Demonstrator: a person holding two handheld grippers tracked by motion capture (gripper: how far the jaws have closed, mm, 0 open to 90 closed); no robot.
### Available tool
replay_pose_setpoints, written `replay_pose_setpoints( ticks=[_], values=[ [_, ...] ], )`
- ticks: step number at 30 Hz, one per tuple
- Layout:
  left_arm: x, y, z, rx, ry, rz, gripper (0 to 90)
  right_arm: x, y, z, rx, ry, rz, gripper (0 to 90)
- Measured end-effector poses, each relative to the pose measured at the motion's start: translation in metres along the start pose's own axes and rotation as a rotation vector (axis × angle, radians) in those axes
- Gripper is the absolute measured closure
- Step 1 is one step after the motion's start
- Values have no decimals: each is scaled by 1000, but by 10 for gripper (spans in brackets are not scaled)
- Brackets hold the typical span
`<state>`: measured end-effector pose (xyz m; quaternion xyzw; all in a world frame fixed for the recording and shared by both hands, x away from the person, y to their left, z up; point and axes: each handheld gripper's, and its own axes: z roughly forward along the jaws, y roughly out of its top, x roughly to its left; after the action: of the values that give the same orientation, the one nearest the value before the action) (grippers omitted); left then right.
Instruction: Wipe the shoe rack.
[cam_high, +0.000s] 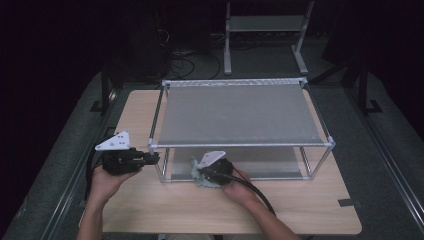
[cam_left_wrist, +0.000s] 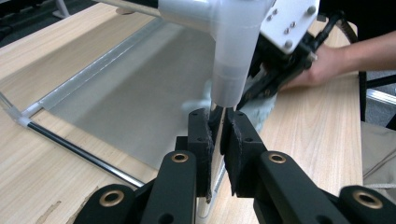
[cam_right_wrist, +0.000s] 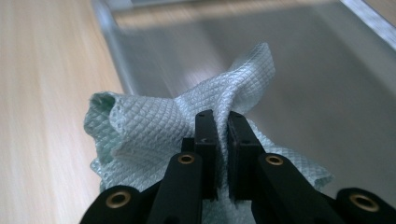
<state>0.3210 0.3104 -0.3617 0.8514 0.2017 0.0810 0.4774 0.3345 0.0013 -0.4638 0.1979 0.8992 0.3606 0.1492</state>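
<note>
- A two-level rack (cam_high: 240, 112) stood on the tabletop (cam_high: 165, 205), toward its far half.
- The rack's lower shelf (cam_left_wrist: 135, 93) lay on the tabletop, under the upper one.
- The left claw (cam_high: 152, 158) sat at the rack's near left corner post (cam_left_wrist: 232, 60), closed around the post.
- The right claw (cam_high: 202, 174) was just right of that post, at the lower shelf's near edge.
- A cloth (cam_right_wrist: 154, 135) lay bunched between the right claw's jaws, touching the shelf's edge.
- A second frame (cam_high: 265, 35) stood on the floor behind the tabletop.

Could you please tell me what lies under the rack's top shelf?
Under the top shelf lies a grey lower shelf; the right gripper holds a pale green cloth at its front edge. The top shelf covers the rest.
</note>
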Motion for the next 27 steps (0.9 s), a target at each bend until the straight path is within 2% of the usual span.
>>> replay_pose_setpoints(
  ticks=[1,2,3,5,8,10,11,12,13,16,17,18,20,21,27],
  values=[
    [0,0,1,-3,-4,-1,810,-7,-5,-3,-21,2,15,840],
    [0,0,1,-3,-4,-1,810,-7,-5,-3,-21,2,15,840],
    [-1,0,1,0,0,-2,810,-8,-3,1,-17,-13,-17,839],
    [-1,0,1,1,2,-3,810,-3,2,5,-23,-5,1,840],
    [-1,-1,-2,4,1,-2,811,-5,-1,2,-14,-4,-8,840],
    [-1,-1,-2,3,0,-4,811,-5,-5,-3,-11,-6,9,840],
    [-2,-1,-2,2,3,-3,810,-13,-15,-11,-14,-19,16,840],
    [-2,-1,-2,2,3,-3,810,-13,-15,-11,-14,-19,16,840],
    [-2,-1,-2,-1,2,-4,810,-14,-17,-12,-11,-20,36,840],
    [-2,-1,-4,11,13,-4,810,-11,-10,-5,-13,-26,21,840],
    [-1,-3,-9,14,24,-11,811,-7,-5,0,-16,-22,9,840],
    [1,-5,-12,9,19,-19,810,-8,-4,2,-26,-11,1,840],
    [1,-7,-13,6,20,-20,810,-8,-4,2,-26,-1,12,841],
    [1,-7,-13,6,19,-20,810,-9,-7,-1,-19,-11,-2,841],
    [0,-7,-14,13,27,-18,811,-16,-17,-11,-2,-26,12,841]
  ],
)
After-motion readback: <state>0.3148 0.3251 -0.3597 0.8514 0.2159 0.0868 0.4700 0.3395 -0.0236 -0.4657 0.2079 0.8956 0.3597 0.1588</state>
